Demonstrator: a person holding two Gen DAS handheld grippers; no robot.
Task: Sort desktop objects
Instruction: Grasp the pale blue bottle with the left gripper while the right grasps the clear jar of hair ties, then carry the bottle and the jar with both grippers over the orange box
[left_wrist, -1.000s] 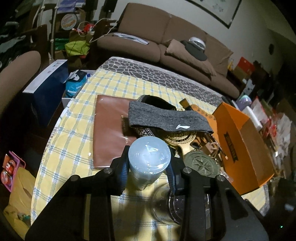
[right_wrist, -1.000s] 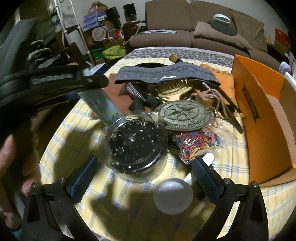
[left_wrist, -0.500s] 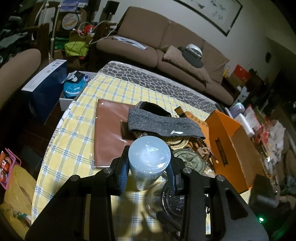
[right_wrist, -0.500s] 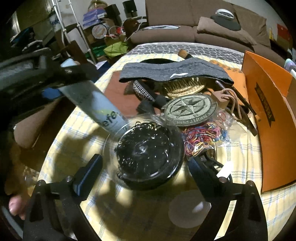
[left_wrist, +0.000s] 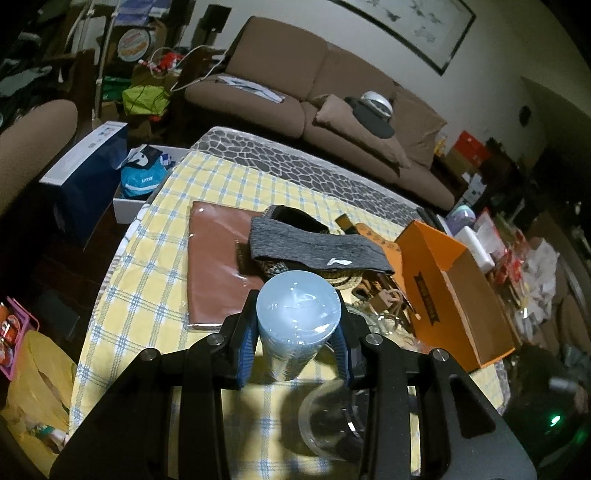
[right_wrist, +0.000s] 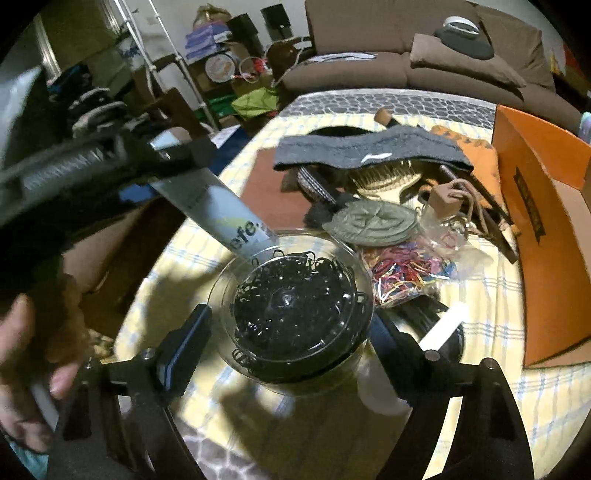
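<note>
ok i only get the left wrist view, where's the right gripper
Observer: the right gripper is closing its jaws, with the clear tub of black hair ties between them.
Operator: anything beside it
Observer: a bag of coloured rubber bands lies just right of the tub.
Operator: and the thing i'm holding
Observer: the tube ends by the tub's far-left rim; touching or not, I can't tell.

Left hand-held gripper (left_wrist: 298, 341) angled downward, blue pads clamped on both sides of a pale blue tube (left_wrist: 297, 317). Right hand-held gripper (right_wrist: 291, 332) angled downward, jaws closing around a clear round container (right_wrist: 290, 306), left pad not yet touching. Bare hand (right_wrist: 33, 362) at left edge.
</note>
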